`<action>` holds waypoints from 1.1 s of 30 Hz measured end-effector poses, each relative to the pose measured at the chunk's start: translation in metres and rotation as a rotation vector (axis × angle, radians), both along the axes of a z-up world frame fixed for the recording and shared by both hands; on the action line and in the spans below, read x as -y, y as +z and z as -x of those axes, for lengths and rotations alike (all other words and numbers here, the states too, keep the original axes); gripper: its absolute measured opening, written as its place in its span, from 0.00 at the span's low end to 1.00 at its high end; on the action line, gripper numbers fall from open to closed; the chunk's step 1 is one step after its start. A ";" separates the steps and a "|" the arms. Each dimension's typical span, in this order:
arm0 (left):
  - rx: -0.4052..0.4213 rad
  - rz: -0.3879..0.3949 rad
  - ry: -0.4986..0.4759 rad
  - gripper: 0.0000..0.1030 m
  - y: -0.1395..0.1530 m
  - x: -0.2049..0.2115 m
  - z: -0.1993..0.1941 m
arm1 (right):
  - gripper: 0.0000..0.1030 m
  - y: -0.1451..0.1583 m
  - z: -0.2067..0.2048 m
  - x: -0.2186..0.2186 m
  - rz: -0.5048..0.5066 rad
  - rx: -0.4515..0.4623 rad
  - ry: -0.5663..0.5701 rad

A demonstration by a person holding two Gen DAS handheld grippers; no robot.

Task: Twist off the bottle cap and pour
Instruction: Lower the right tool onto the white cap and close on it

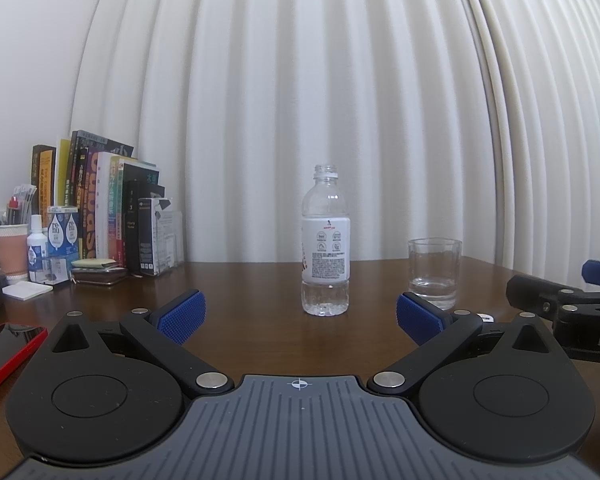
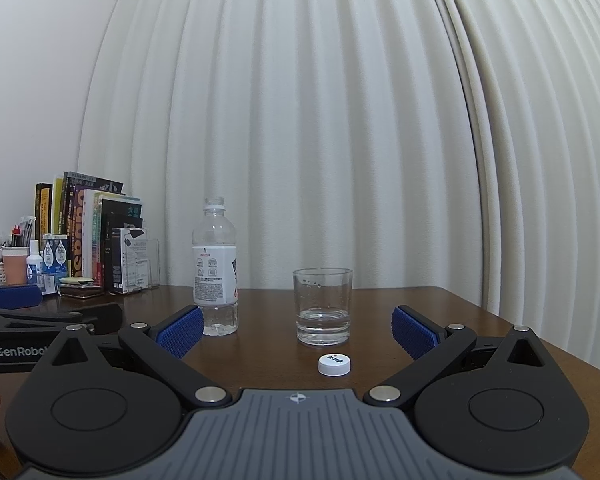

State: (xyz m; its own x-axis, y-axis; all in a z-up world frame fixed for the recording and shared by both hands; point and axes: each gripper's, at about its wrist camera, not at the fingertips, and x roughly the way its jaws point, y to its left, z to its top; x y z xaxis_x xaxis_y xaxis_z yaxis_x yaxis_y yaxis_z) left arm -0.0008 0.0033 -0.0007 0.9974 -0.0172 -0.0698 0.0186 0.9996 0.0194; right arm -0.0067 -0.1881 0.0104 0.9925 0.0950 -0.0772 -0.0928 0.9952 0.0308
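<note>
A clear plastic bottle (image 1: pixel 325 248) with a white label stands upright and uncapped on the brown table; it also shows in the right wrist view (image 2: pixel 216 272). It holds a little water at the bottom. A glass (image 1: pixel 434 272) with some water stands to its right, also in the right wrist view (image 2: pixel 323 306). The white cap (image 2: pixel 334 365) lies on the table in front of the glass. My left gripper (image 1: pixel 300 316) is open and empty, short of the bottle. My right gripper (image 2: pixel 298 332) is open and empty, short of the glass and over the cap.
Books (image 1: pixel 100 204), small bottles, a box and a cup (image 1: pixel 11 252) stand at the back left. A red phone (image 1: pixel 4 356) lies at the left edge. A white curtain hangs behind the table. The table's right edge (image 2: pixel 540 344) is near my right gripper.
</note>
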 end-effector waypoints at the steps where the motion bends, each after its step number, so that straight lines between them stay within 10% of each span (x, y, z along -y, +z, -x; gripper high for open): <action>1: -0.006 0.002 -0.001 1.00 0.000 -0.001 -0.001 | 1.00 0.002 -0.003 0.001 -0.001 -0.019 -0.004; 20: -0.090 -0.014 -0.047 1.00 0.037 -0.012 -0.023 | 1.00 0.032 -0.079 0.008 0.048 -0.320 0.084; 33: -0.111 -0.005 -0.066 1.00 0.040 -0.018 -0.040 | 0.65 0.019 -0.121 0.021 0.106 -0.481 0.070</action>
